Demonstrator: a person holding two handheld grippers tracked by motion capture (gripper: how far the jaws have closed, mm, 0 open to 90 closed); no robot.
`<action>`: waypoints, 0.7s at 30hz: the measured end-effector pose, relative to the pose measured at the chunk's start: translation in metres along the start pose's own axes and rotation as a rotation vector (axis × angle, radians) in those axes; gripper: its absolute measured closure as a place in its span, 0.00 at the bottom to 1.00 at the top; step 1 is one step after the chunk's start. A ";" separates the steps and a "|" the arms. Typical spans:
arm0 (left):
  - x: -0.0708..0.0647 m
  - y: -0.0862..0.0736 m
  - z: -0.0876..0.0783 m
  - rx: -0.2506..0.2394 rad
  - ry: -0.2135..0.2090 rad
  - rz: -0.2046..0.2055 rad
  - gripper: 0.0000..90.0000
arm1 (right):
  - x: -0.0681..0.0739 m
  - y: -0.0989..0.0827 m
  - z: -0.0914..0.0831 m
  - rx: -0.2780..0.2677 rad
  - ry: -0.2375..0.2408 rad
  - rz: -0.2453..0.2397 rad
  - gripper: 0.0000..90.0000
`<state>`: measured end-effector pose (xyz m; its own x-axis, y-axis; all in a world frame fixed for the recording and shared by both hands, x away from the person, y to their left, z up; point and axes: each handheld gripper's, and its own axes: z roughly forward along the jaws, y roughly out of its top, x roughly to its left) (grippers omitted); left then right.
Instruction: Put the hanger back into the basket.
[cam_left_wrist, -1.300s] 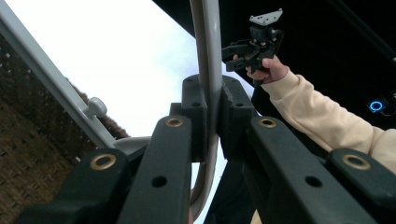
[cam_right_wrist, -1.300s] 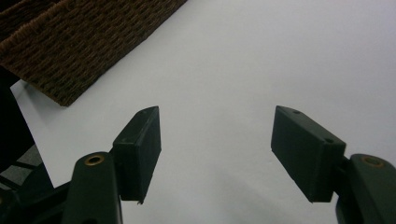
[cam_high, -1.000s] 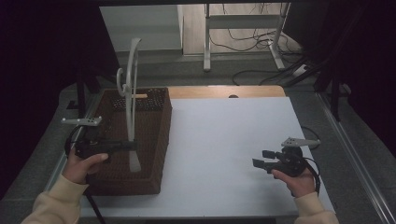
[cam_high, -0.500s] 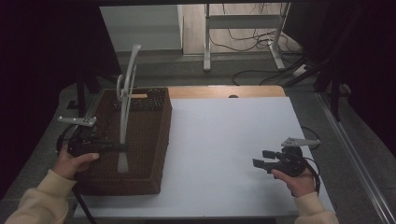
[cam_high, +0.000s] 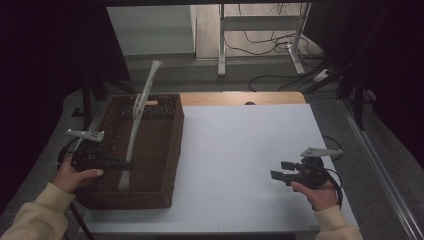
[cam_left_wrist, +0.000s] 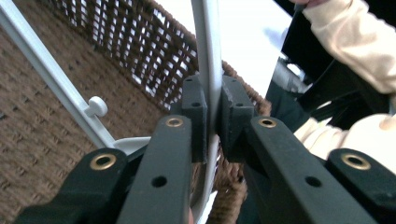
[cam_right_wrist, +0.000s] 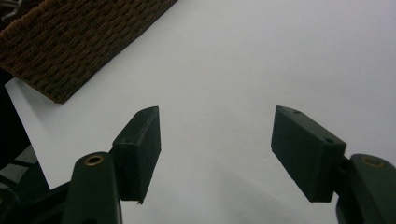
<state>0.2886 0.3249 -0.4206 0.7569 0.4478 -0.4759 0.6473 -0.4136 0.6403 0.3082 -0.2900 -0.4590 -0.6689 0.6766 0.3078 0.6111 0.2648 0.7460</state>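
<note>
A long white plastic piece (cam_high: 138, 117) with a flared top stands tilted in a brown woven basket (cam_high: 176, 135) at the table's left. Its lower end rests near the basket's front. My left gripper (cam_high: 125, 164) reaches in from the left and is shut on the piece's lower part. In the left gripper view the pads (cam_left_wrist: 194, 112) press on the white bar (cam_left_wrist: 208, 42), and a second white bar with a knob (cam_left_wrist: 96, 106) runs diagonally across the basket's weave (cam_left_wrist: 42, 135). My right gripper (cam_high: 281, 170) hovers over the white table (cam_high: 240, 145) at the front right, open, with nothing between its fingers (cam_right_wrist: 140, 144).
A dark perforated item (cam_high: 150, 109) and a small orange thing (cam_high: 150, 103) lie at the basket's far end. A corner of the basket (cam_right_wrist: 70, 42) sits ahead and left of the right gripper. Cables and desk legs (cam_high: 222, 45) stand on the floor beyond the table.
My left hand has shifted left and a little down, carrying the white piece with it; its top has sunk and its lower end moved toward the basket's front left. The right gripper has kept still.
</note>
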 end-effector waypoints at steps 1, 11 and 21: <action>0.002 -0.002 0.000 0.014 0.001 -0.002 0.91 | 0.000 0.000 0.000 0.000 0.000 0.000 0.37; 0.025 -0.024 -0.007 0.156 0.003 -0.008 0.91 | -0.001 0.000 0.002 0.011 -0.002 0.000 0.37; 0.027 -0.026 -0.002 0.201 0.058 -0.021 0.87 | -0.001 -0.001 0.004 0.022 -0.007 0.001 0.36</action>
<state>0.2925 0.3496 -0.4489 0.7401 0.5007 -0.4490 0.6725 -0.5508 0.4944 0.3102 -0.2885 -0.4619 -0.6654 0.6814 0.3047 0.6210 0.2789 0.7325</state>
